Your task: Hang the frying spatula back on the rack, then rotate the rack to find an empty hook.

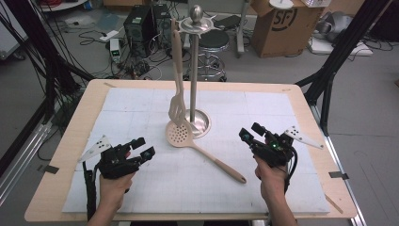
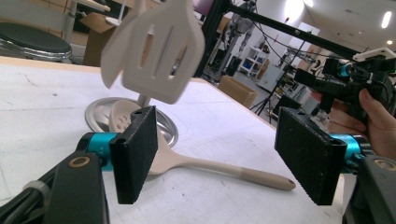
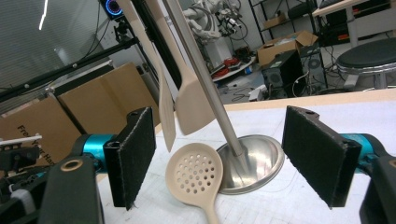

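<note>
The left gripper (image 1: 140, 147) has its jaws spread wide with nothing between them; in the left gripper view its two black pads (image 2: 136, 151) stand well apart, and past them lies the beige skimmer spoon (image 2: 196, 161), flat on the white mat. The right gripper (image 1: 251, 133) is likewise spread and empty, its pads (image 3: 133, 154) framing the spoon's perforated bowl (image 3: 195, 179) and the steel base (image 3: 257, 161) of the utensil stand. Each gripper is held by a hand near the table's front edge, the left hand (image 1: 113, 181) at the left of the mat and the right hand (image 1: 270, 176) at the right, both well apart from the spoon.

The skimmer spoon (image 1: 197, 146) lies between the two grippers, its round bowl resting against or slightly over the rim of the stand's base, though the exact contact is hard to judge, and its handle running toward the front right. The utensil stand (image 1: 194, 66) rises upright from the middle of the mat (image 1: 141, 188), topped by a ball and a ring of hooks. A beige slotted spatula (image 1: 177, 89) hangs from one hook, blade down, just above the spoon's bowl. A second flat utensil (image 3: 189, 102) appears to hang beside it in the right gripper view.

The mat covers a wooden table (image 1: 75, 136).
</note>
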`<state>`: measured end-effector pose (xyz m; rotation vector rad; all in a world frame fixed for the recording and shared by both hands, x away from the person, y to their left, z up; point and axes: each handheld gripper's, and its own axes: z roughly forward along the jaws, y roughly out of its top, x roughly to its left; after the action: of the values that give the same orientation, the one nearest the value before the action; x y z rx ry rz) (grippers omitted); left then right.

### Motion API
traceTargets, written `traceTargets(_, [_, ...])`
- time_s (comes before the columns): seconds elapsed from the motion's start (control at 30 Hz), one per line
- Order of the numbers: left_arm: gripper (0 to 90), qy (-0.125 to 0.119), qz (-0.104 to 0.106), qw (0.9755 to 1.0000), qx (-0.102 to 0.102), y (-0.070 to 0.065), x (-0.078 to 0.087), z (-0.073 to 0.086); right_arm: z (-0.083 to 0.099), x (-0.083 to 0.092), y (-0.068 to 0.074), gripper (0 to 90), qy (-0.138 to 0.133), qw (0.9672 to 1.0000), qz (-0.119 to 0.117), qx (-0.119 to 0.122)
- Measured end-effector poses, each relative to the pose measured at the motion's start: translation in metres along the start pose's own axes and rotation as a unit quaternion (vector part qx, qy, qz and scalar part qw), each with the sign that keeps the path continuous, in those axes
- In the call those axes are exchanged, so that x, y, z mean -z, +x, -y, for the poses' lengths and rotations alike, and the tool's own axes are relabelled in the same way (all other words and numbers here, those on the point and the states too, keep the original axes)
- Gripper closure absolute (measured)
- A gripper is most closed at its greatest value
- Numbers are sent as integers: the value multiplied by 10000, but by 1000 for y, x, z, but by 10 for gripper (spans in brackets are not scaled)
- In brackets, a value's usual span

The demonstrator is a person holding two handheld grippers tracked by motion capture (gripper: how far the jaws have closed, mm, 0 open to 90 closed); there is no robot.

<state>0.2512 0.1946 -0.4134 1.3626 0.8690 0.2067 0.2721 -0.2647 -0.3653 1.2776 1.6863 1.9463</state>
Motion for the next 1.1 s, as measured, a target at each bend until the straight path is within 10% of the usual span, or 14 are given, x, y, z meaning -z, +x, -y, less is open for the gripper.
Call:
traceTargets(0.37, [304,23,-78,9999,60,4,2,5,-14,-10,4,273,-126,9999,-89,16])
traceTargets(0.57, [304,33,-111,9999,106,6,3,7,-25,-19,14,534,-370,9984,-434,21])
traceTargets(1.1, [310,12,-207,9996,165,7,8,11,-66,-54,29,885,-850,9945,-590,-134])
